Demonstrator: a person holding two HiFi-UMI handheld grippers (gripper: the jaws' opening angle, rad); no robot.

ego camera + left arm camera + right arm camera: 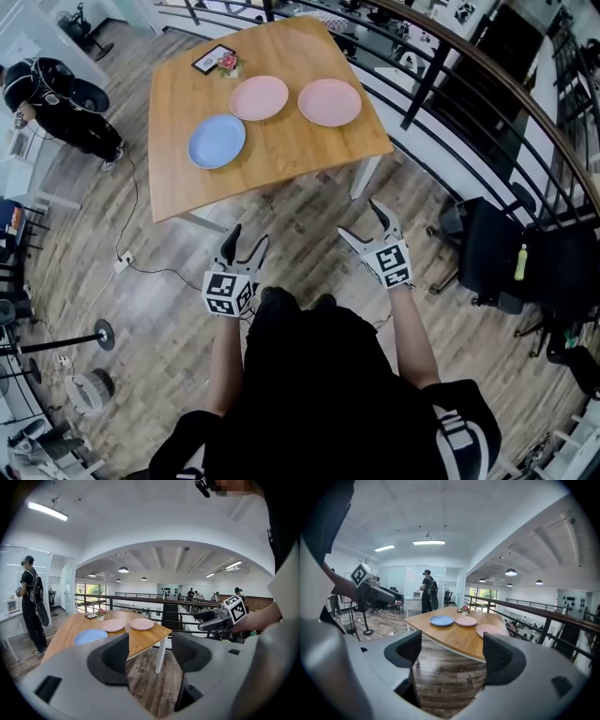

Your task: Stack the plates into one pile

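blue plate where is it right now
In the head view the blue plate lies on the wooden table, leftmost of the three plates, right beside the middle pink plate.

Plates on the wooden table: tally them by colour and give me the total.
Pink plates: 2
Blue plate: 1
Total: 3 plates, all lying apart, none stacked yet.
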